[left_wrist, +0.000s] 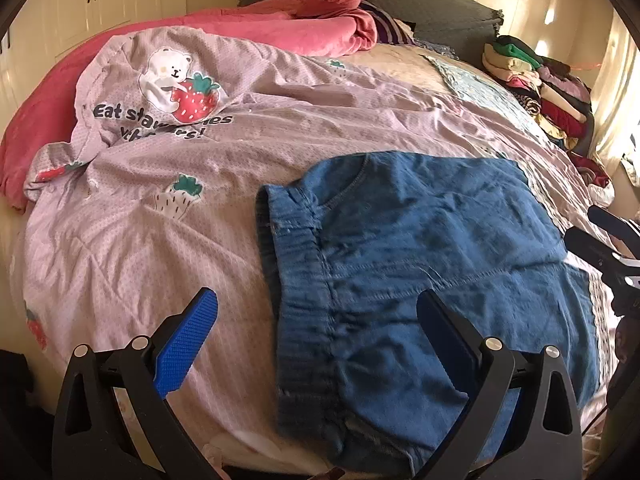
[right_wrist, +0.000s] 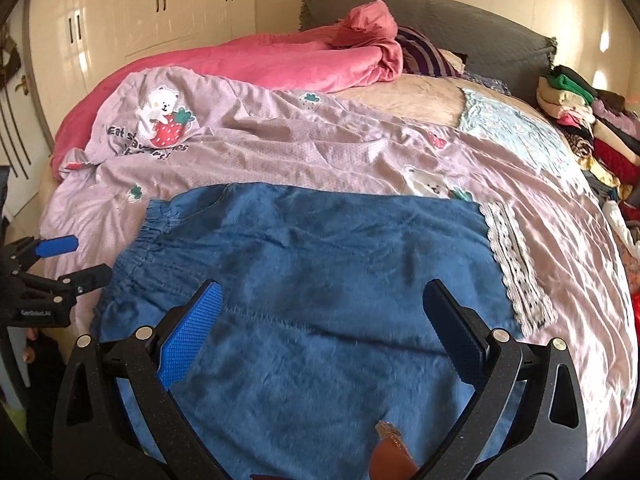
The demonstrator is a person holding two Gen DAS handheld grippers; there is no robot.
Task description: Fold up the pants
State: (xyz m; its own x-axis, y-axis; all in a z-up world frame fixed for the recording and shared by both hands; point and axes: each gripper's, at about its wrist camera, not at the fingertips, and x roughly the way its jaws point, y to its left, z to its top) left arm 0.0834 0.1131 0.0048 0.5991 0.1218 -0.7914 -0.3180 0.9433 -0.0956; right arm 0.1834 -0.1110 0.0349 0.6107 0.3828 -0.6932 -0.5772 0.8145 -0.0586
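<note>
Pants [right_wrist: 304,264] flat on lilac quilt [right_wrist: 280,156], both hand-held grippers agape.

The left gripper [left_wrist: 316,312] is showing two black, matte plastic arms with triangular cut-outs and round silver pivot screws; its fingers [left_wrist: 186,342] are carrying blue, finely textured pads. The right gripper [right_wrist: 322,302] is showing the same build, with a speckled finish on its black frame. A fingertip [right_wrist: 390,454] with a glittery nail is appearing at the lower edge.
</note>
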